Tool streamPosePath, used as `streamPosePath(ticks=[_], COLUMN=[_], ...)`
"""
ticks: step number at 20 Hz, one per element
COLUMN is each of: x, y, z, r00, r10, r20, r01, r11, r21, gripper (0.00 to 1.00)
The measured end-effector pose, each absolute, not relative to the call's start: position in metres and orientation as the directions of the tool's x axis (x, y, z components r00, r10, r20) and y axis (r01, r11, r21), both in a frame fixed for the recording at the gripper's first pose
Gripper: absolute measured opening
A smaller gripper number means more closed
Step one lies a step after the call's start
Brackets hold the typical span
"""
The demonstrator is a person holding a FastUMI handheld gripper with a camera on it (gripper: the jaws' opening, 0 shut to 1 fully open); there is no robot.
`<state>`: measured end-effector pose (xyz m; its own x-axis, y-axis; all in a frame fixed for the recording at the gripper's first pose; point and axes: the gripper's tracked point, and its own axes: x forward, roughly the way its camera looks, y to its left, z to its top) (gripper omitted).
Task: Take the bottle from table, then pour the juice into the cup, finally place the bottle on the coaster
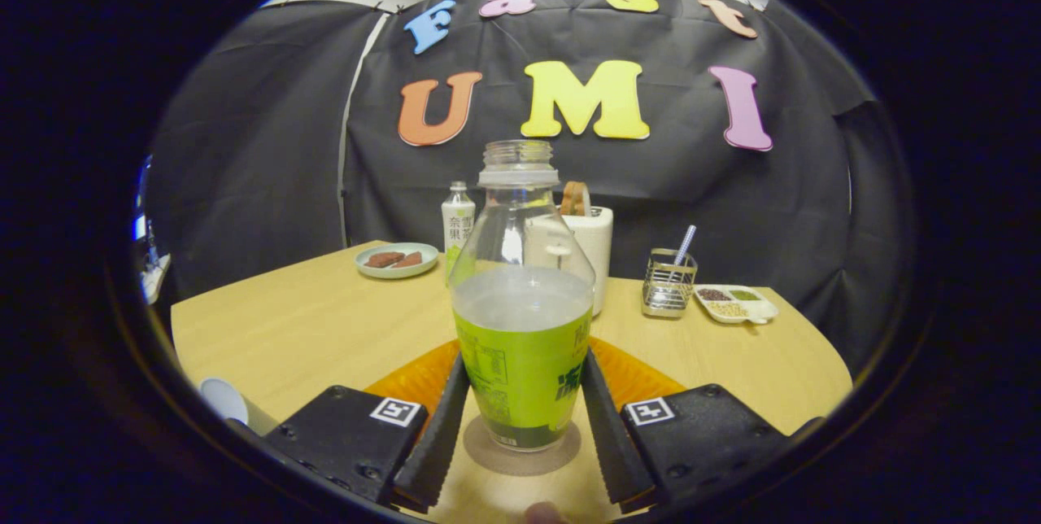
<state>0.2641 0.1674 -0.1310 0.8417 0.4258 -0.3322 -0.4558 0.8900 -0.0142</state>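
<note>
An uncapped clear bottle (521, 320) with a green label and pale juice stands upright on a round grey-brown coaster (561, 449). My gripper (524, 361) has one finger on each side of the labelled part, and both fingertips touch it, so it is shut on the bottle. The coaster lies on the wooden table (309, 329), just in front of an orange mat (415, 377). Left of the fingers, by the table's near edge, is a white cup (224, 400); its inside is hidden.
Beyond the bottle stand a white holder (594, 251), a small white bottle (458, 223) and a pale plate with brown pieces (396, 259). To the right are a wire basket with a straw (668, 284) and a small tray of seeds (736, 304).
</note>
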Motion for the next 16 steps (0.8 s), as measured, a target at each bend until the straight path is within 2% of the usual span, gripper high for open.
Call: streamPosePath(ticks=[11, 12, 14, 16], x=[0.265, 0.262, 0.257, 0.250], y=[0.166, 0.165, 0.163, 0.160], z=[-0.146, -0.144, -0.136, -0.124], r00=[0.837, 0.837, 0.845, 0.861], r10=[0.427, 0.427, 0.420, 0.407], r20=[-0.343, -0.342, -0.330, -0.306], r01=[-0.449, -0.447, -0.437, -0.421], r11=[0.893, 0.894, 0.899, 0.907], r21=[0.018, 0.022, 0.027, 0.022], gripper=[0.82, 0.84, 0.99, 1.00])
